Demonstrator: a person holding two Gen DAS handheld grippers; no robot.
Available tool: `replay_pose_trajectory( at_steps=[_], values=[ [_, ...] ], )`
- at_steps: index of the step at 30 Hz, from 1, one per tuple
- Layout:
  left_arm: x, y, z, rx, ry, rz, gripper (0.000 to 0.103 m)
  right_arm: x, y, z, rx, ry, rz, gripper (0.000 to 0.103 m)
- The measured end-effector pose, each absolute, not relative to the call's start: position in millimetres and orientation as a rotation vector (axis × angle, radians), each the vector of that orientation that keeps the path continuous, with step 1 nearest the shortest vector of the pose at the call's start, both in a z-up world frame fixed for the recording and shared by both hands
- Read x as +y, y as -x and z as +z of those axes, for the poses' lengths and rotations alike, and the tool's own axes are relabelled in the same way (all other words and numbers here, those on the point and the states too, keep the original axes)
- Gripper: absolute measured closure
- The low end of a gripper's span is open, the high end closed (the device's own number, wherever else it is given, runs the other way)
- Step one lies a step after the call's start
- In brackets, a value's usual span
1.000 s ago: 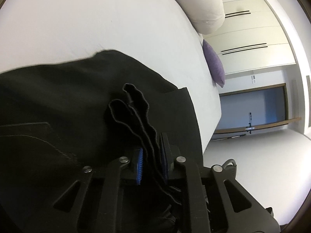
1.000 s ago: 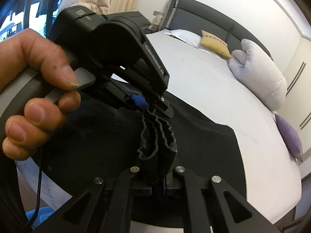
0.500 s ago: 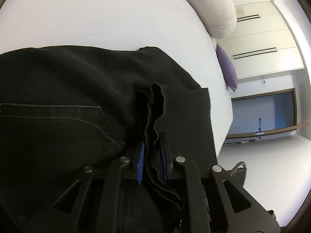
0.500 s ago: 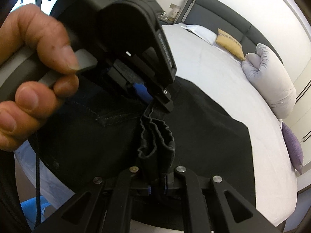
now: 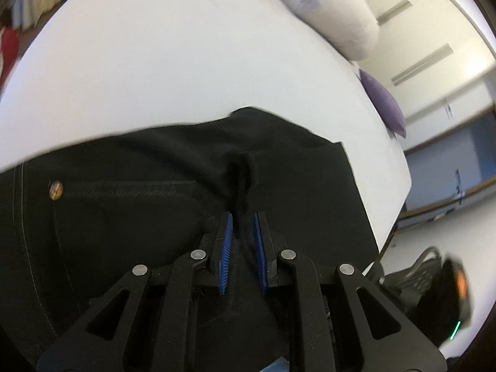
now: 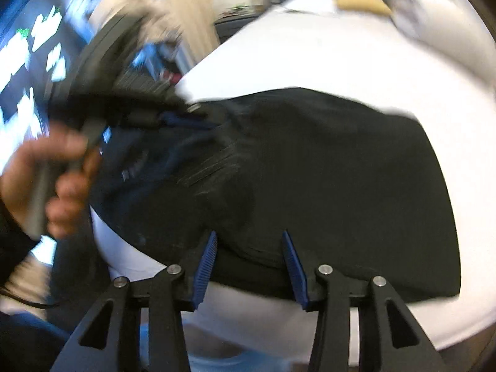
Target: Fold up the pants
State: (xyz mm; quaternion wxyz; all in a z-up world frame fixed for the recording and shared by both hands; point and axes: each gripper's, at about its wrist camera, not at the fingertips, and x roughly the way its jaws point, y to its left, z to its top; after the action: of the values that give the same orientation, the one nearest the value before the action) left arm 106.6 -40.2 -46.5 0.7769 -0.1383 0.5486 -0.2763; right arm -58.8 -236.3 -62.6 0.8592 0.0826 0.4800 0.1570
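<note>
Pants [image 5: 279,192] on bed [image 5: 186,62]; left hand-held gripper [image 5: 242,226] pinching fabric; right hand-held gripper [image 6: 248,248] opening, empty.

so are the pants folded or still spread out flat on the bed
Folded. The black pants lie as a compact, layered rectangle on the white bed, and the left gripper pinches a bunched fold.

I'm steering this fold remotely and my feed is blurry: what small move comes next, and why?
Probably release the left gripper too. Its blue pads pinch a bunched ridge of the black denim pants, which lie spread on the white bed. The right gripper is opening, with no cloth gripped, so that side seems laid down.
</note>
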Motion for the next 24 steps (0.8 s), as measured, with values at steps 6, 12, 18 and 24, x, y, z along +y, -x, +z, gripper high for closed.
replay_pose_trajectory(
  at_steps=[6, 12, 18, 24],
  values=[
    [-111.0, -93.4, -47.2, 1.187, 0.197, -0.743, 0.089, -357.3, 40.6, -37.3, 0.957, -0.557, 0.319, 0.064],
    [-134.9, -67.2, -82.9, 1.241, 0.128, -0.75, 0.089, -391.4, 9.8, -42.2, 0.98, -0.631, 0.395, 0.064],
    [-140.0, -59.6, -83.9, 1.235, 0.122, -0.744, 0.09, -412.2, -59.9, -86.3, 1.026, -0.831, 0.48, 0.064],
    [-136.6, -49.1, -85.5, 1.224, 0.073, -0.724, 0.09, -407.0, -101.1, -137.2, 1.168, -0.915, 0.463, 0.077]
  ],
)
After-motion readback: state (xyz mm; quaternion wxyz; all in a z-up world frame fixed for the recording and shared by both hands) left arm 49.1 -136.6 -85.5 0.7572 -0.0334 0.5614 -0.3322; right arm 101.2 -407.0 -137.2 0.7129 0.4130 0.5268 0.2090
